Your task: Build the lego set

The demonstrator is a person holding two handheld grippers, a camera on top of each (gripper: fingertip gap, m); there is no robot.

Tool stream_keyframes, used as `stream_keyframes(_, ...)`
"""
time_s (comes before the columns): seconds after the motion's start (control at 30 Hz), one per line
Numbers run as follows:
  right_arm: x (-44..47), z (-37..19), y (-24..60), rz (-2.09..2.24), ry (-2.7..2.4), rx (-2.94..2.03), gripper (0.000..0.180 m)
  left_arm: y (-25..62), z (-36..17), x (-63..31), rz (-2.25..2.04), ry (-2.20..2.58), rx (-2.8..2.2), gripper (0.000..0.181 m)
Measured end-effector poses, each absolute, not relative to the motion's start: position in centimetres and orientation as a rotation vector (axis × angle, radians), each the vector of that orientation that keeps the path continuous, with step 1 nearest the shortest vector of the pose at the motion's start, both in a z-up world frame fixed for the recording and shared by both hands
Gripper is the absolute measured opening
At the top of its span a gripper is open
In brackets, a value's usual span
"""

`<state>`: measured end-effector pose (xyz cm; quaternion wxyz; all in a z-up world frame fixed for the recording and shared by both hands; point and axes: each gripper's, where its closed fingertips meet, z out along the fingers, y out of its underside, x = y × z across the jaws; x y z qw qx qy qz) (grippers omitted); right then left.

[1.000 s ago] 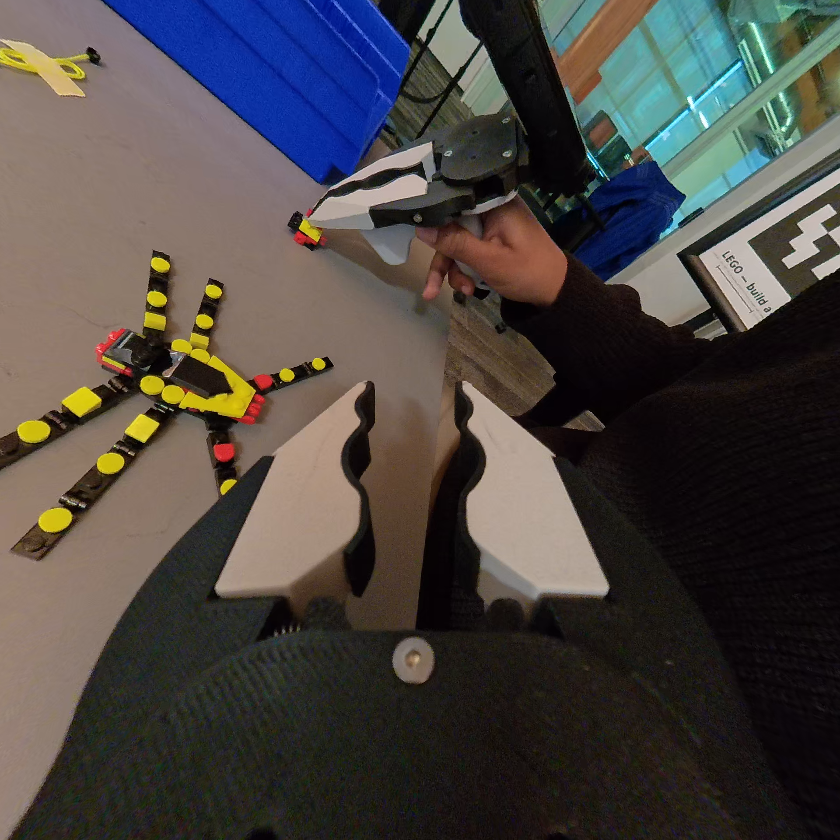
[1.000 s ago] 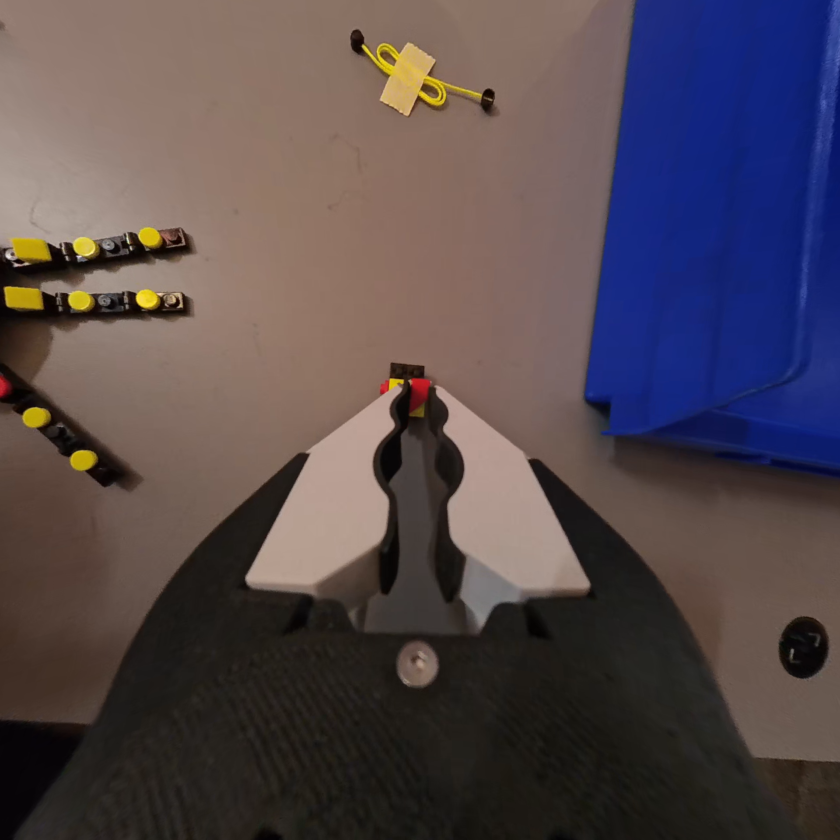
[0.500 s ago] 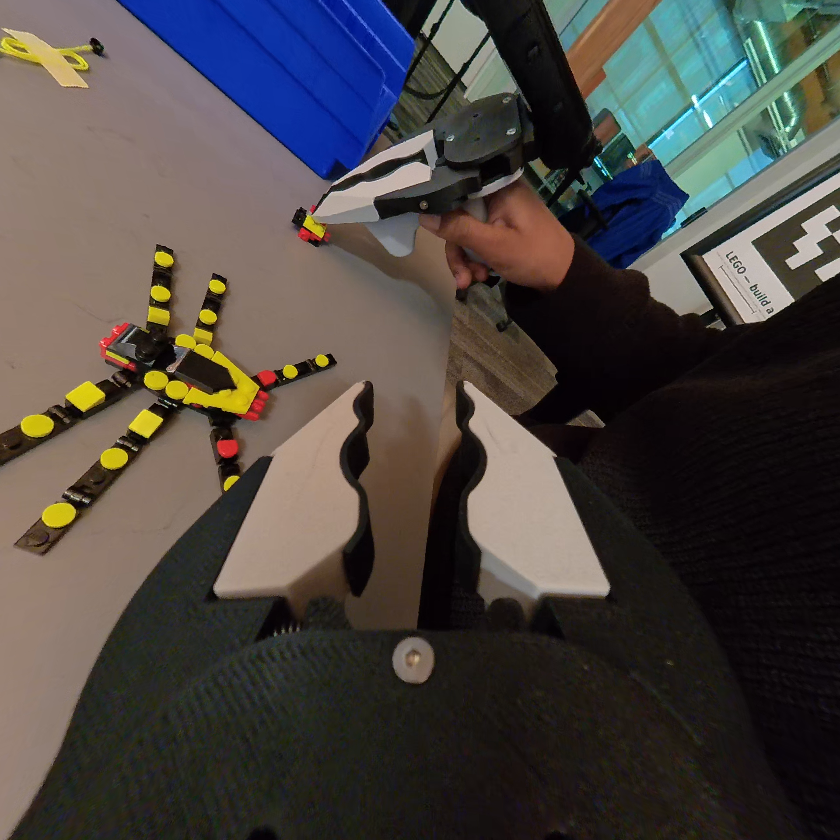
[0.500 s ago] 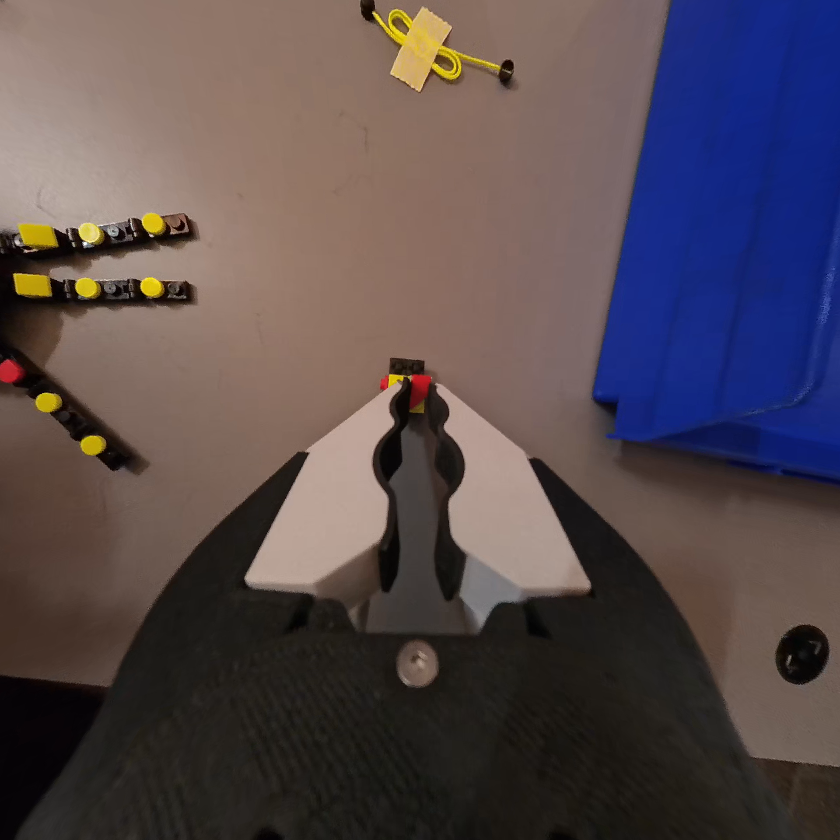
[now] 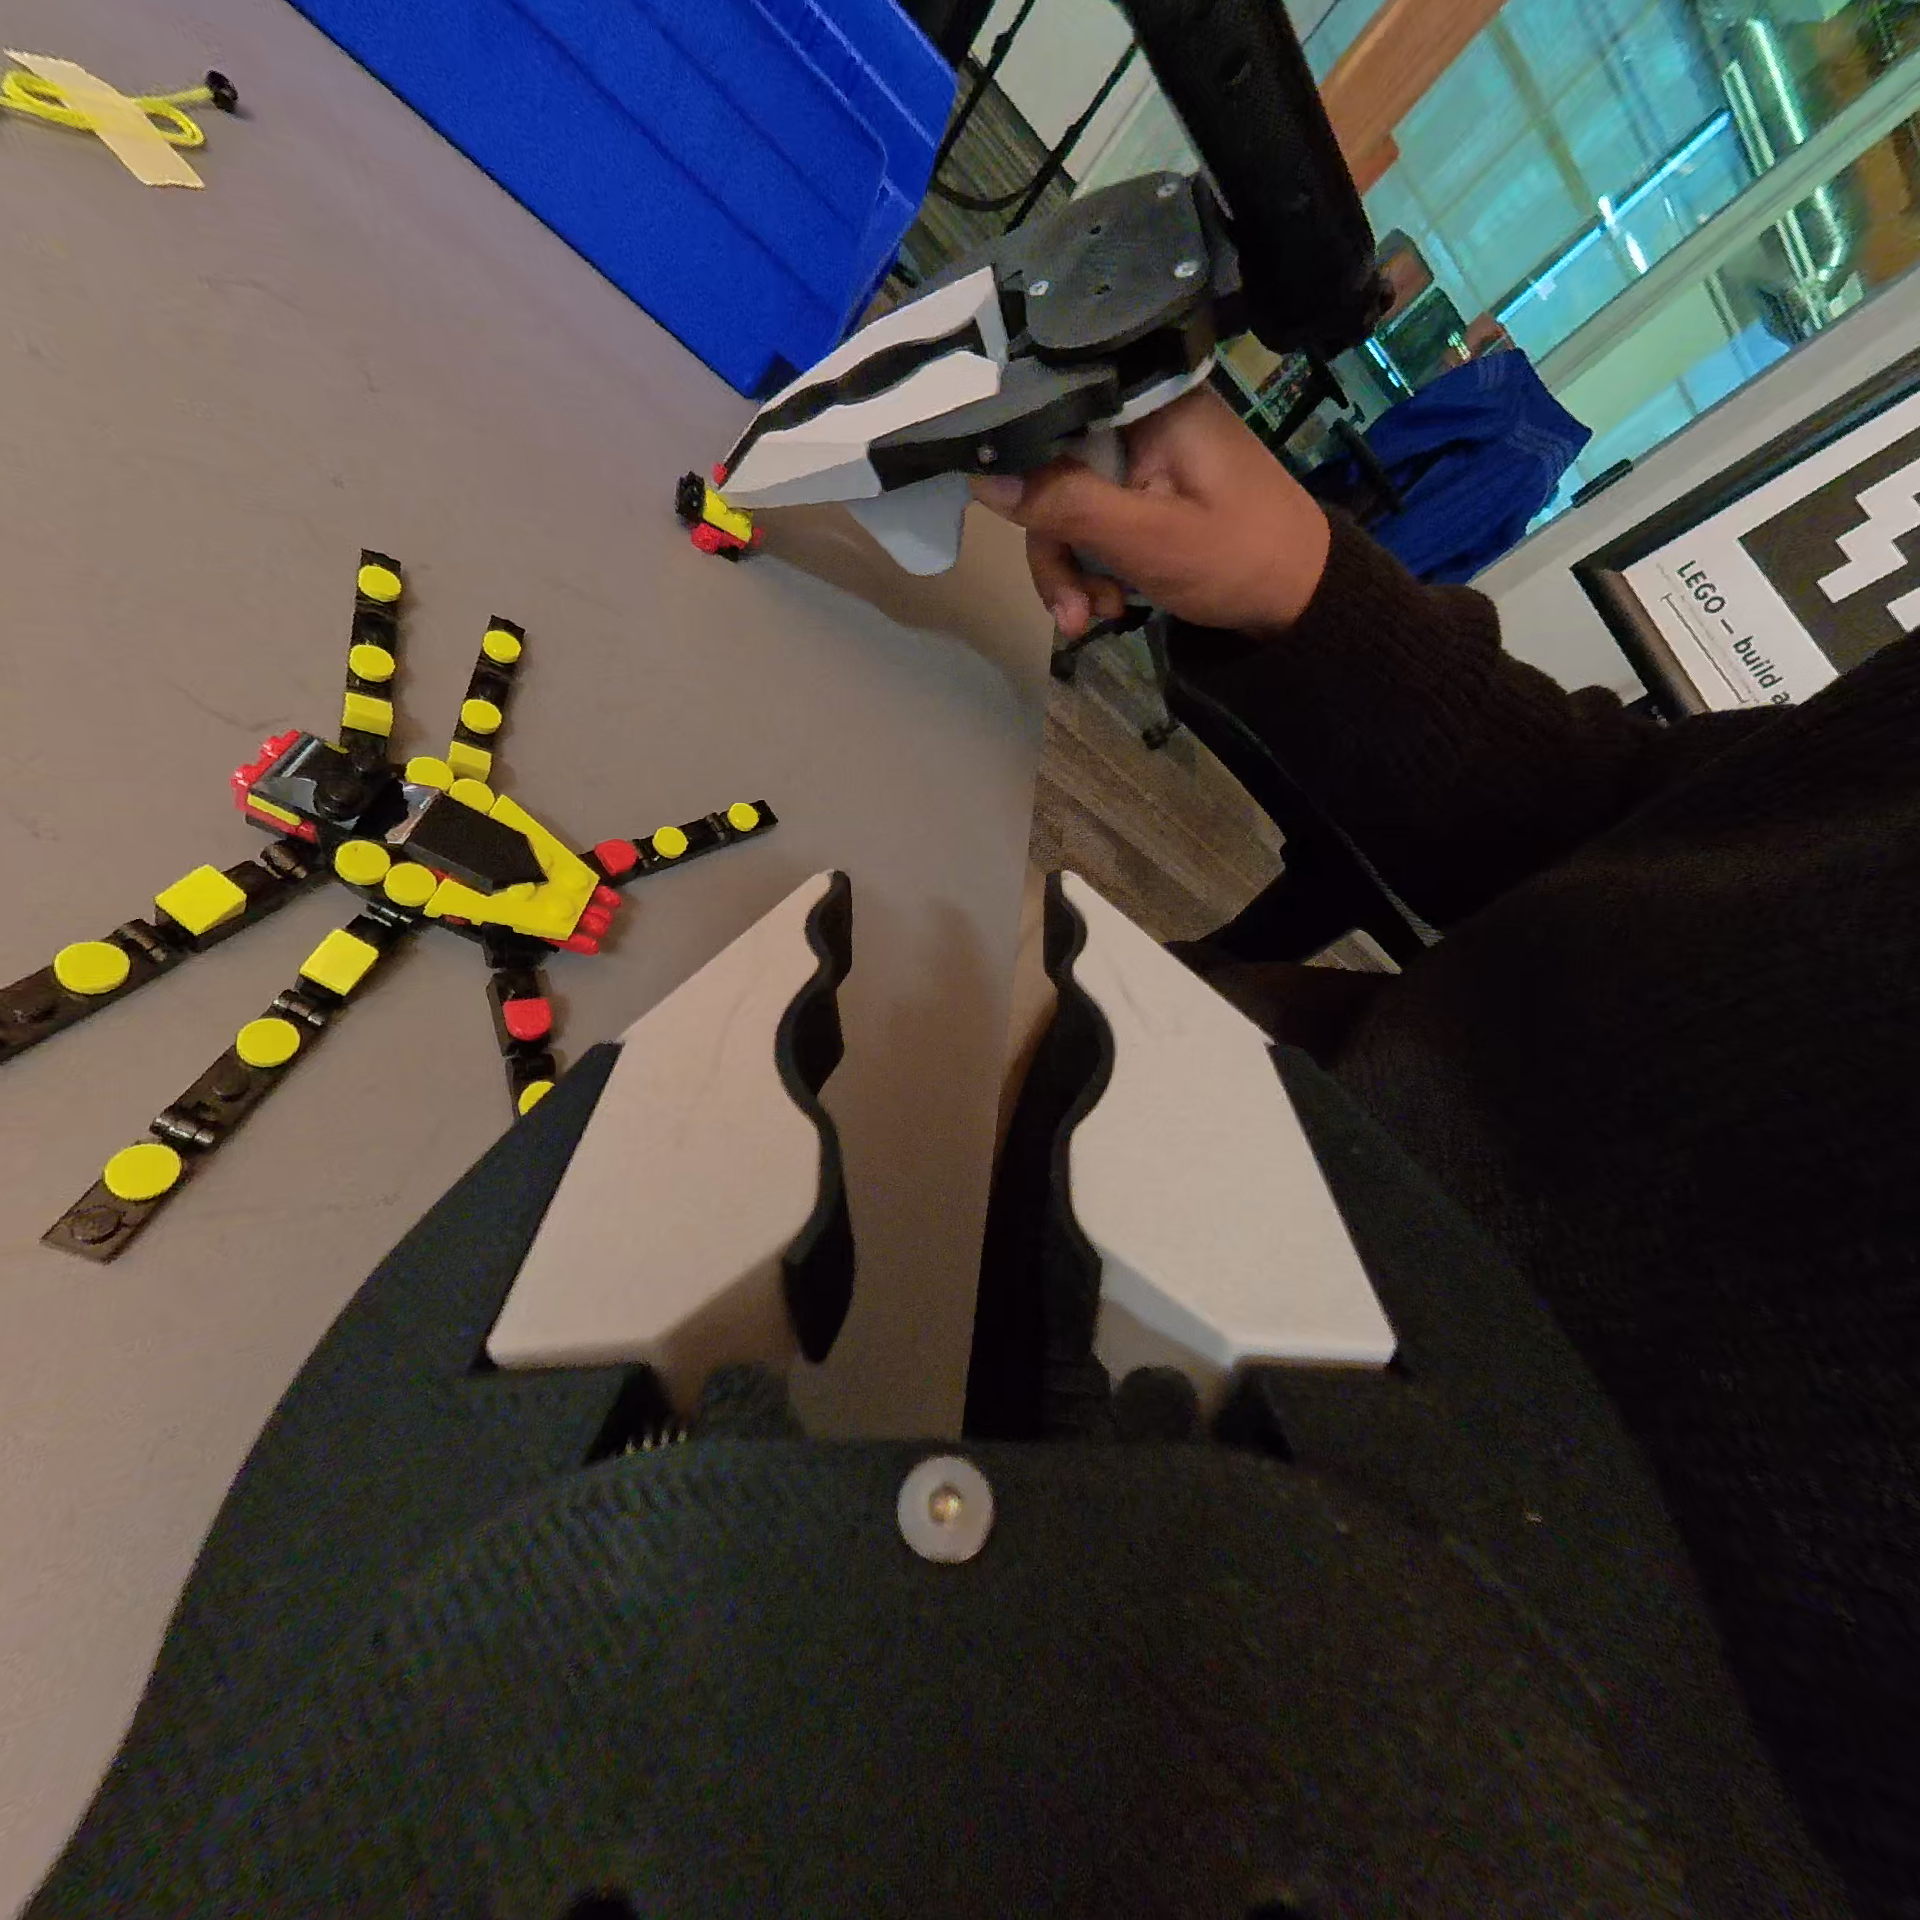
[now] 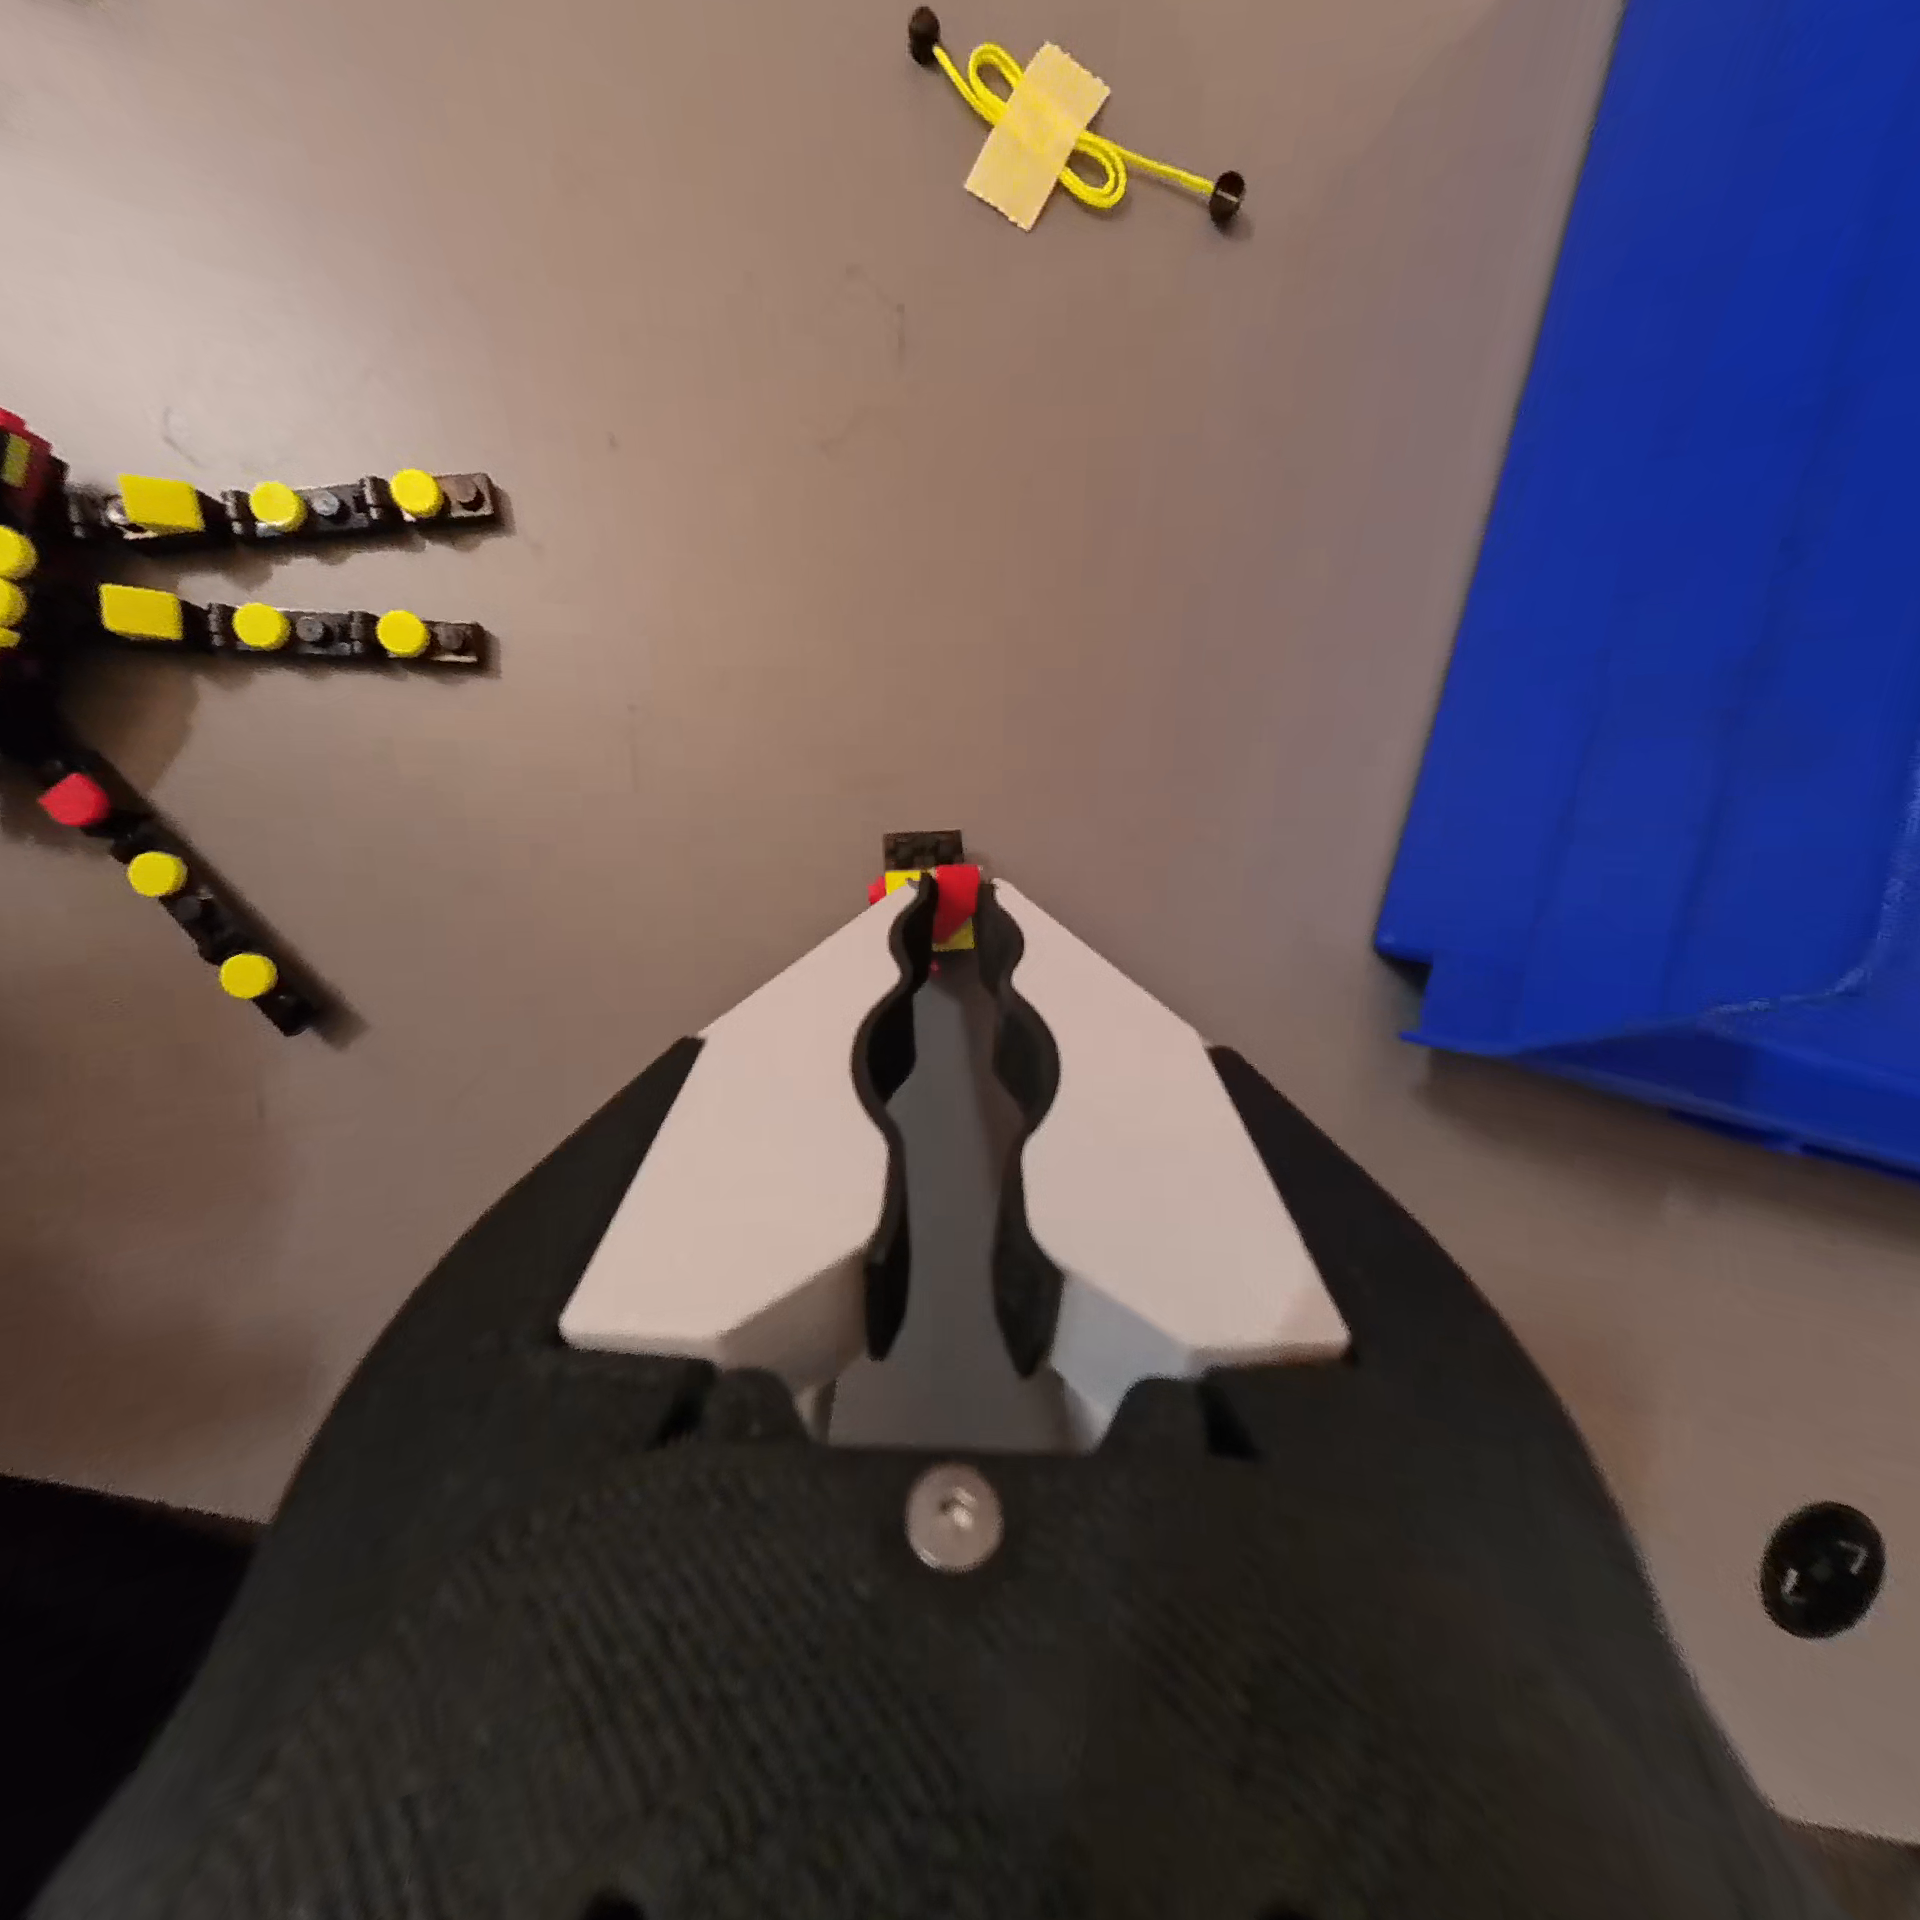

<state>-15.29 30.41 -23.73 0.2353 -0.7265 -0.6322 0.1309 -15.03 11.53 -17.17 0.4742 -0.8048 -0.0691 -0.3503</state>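
right gripper [image 6: 948, 902]: my jaws are pinched on a small red, yellow and black brick piece [image 6: 935, 894], low over the grey table [image 6: 727, 416], left of the blue bin [image 6: 1714, 623].
left gripper [image 5: 945, 914]: i hold it with jaws apart and nothing between them, near the table's near edge.
lego model [image 5: 436, 842]: a black spider-like build with yellow and red studs lies flat, well left of the held piece.
far side: a yellow cord [image 6: 1081, 145] under a strip of tape.
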Motion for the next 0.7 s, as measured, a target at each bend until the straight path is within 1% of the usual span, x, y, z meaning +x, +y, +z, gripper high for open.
stream_keyframes(0.03, -15.3, -23.7, 30.3, 0.378, -1.736, -1.983, 0.007, 11.5, -17.3, -15.0, -0.855, -0.170, -1.971, 0.035)
stream_keyframes(0.2, -14.6, -23.2, 29.9, 0.472, -1.710, -1.998, 0.007, 11.6, -17.6, -15.1, -0.863, -0.178, -1.978, 0.035)
stream_keyframes(0.3, -14.2, -22.5, 29.4, 0.554, -1.711, -1.989, 0.015, 11.7, -17.8, -15.1, -0.868, -0.181, -1.984, 0.035)
stream_keyframes(0.33, -14.1, -22.3, 29.4, 0.575, -1.704, -1.982, 0.014, 11.7, -17.8, -15.0, -0.870, -0.183, -1.986, 0.035)
stream_keyframes(0.43, -14.1, -21.9, 30.5, 0.560, -1.668, -1.944, 0.000, 11.7, -17.9, -15.0, -0.877, -0.187, -1.987, 0.035)
stream_keyframes(0.53, -13.7, -22.4, 31.6, 0.502, -1.665, -1.960, 0.000, 11.7, -18.1, -15.1, -0.873, -0.191, -1.992, 0.035)
stream_keyframes(0.7, -11.8, -22.6, 32.8, 0.464, -1.625, -2.010, 0.007, 11.8, -18.2, -15.2, -0.867, -0.196, -1.997, 0.035)
